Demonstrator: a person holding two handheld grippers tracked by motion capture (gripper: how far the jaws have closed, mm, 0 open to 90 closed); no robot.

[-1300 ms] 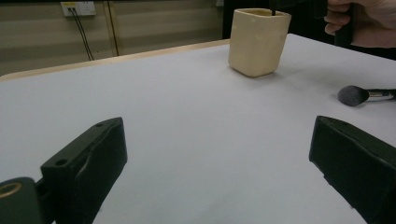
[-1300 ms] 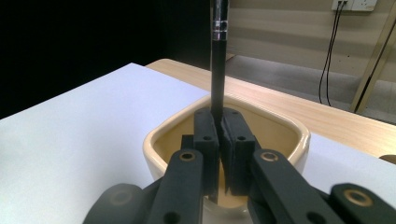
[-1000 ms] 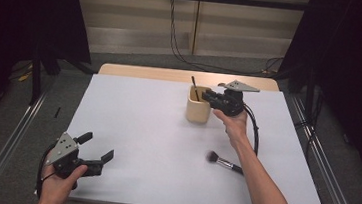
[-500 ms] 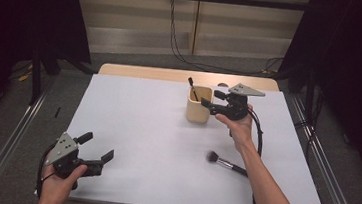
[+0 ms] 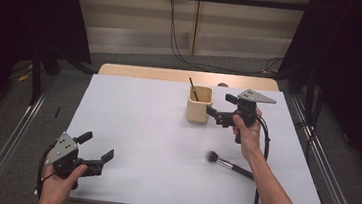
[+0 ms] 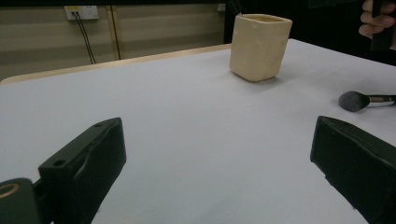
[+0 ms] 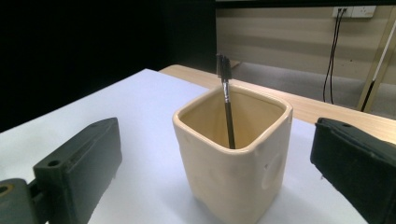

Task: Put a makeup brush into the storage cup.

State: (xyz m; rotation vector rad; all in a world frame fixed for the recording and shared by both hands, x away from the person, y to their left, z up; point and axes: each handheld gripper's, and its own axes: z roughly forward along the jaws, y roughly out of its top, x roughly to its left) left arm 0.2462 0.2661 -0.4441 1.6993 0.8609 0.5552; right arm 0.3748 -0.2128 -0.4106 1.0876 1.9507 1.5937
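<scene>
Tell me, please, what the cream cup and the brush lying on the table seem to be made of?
The cream cup looks like glazed ceramic: thick rounded rim, dimpled walls, soft sheen. The brush lying on the table seems to have soft dark bristles, a shiny, probably metal collar and a dark handle, plastic or wood.

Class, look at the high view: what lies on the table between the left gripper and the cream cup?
Nothing: the white table is bare between the left gripper and the cream cup. The left gripper view shows the same.

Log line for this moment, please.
right gripper: jaws just opened, empty, beside cup | thin brush: upright in cup | left gripper: open, idle | makeup brush: lying on table
</scene>
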